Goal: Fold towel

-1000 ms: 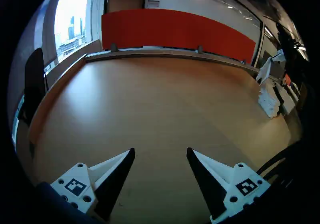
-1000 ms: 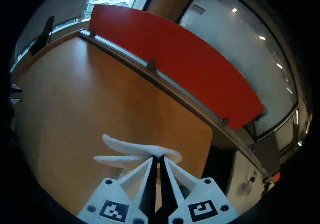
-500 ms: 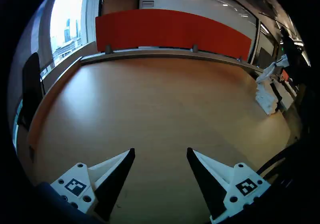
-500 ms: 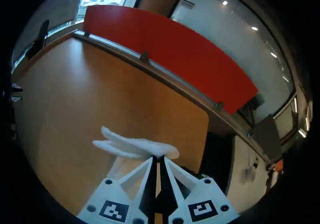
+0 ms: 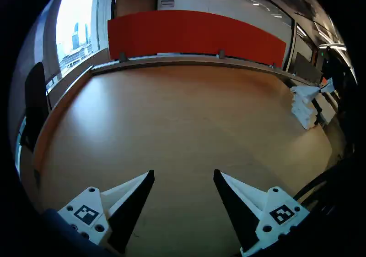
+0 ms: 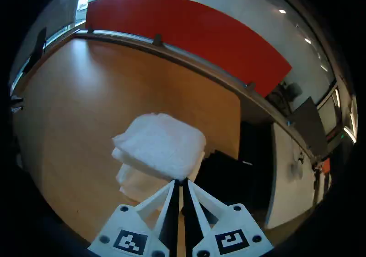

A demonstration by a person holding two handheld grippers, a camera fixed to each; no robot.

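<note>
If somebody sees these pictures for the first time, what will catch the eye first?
The red partition along the far edge of the wooden table stands out most. In the right gripper view, the right gripper pinches a folded white towel above a towel stack; the left gripper hangs open.

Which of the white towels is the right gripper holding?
The top towel, pinched at its near edge by the right gripper. The lower towels lie under it on the wooden table.

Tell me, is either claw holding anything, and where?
The right claw pinches the folded white towel by its near edge; the left claw is open and empty.
</note>
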